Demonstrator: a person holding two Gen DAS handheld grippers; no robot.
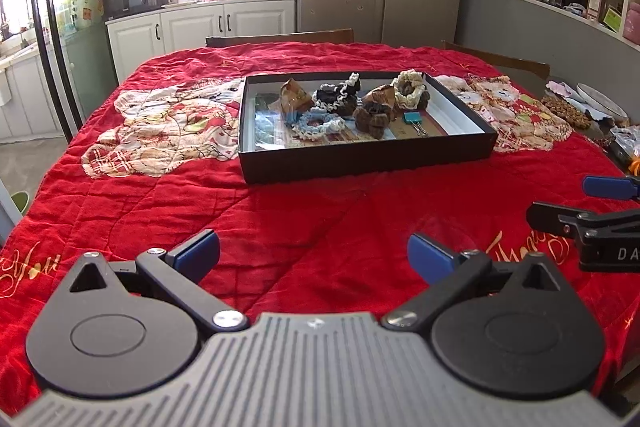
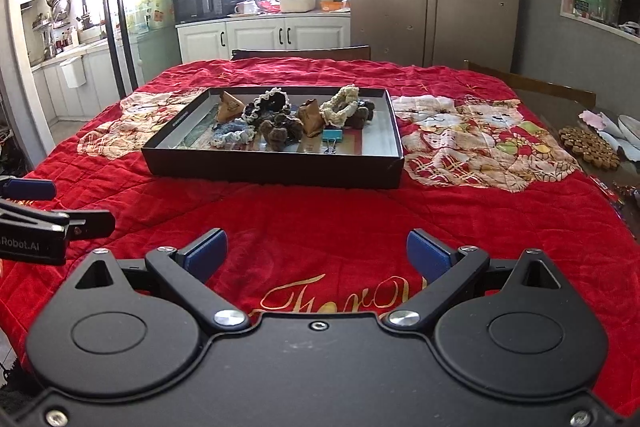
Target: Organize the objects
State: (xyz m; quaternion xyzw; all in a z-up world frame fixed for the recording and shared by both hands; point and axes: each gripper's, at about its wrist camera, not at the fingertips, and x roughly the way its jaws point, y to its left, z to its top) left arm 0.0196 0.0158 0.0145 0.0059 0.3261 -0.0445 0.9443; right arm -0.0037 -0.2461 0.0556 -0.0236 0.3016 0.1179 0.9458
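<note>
A shallow black box (image 1: 360, 159) (image 2: 276, 169) sits mid-table on a red quilt. It holds several hair scrunchies, among them a blue one (image 1: 318, 123) (image 2: 232, 137), a cream one (image 1: 410, 87) (image 2: 342, 103) and a brown one (image 1: 374, 119) (image 2: 280, 131), two brown triangular packets (image 1: 296, 97) (image 2: 230, 105), and a teal binder clip (image 1: 414, 119) (image 2: 332, 137). My left gripper (image 1: 314, 255) is open and empty, well in front of the box. My right gripper (image 2: 316, 253) is open and empty, also short of the box. Each shows at the other view's edge.
The red quilt (image 1: 304, 219) (image 2: 480, 211) covers the table. A brown trivet (image 1: 566, 111) (image 2: 588, 147) and plates (image 1: 600, 99) lie at the right edge. Wooden chair backs (image 1: 280, 37) (image 2: 532, 81) stand behind the table. Cabinets and a fridge are beyond.
</note>
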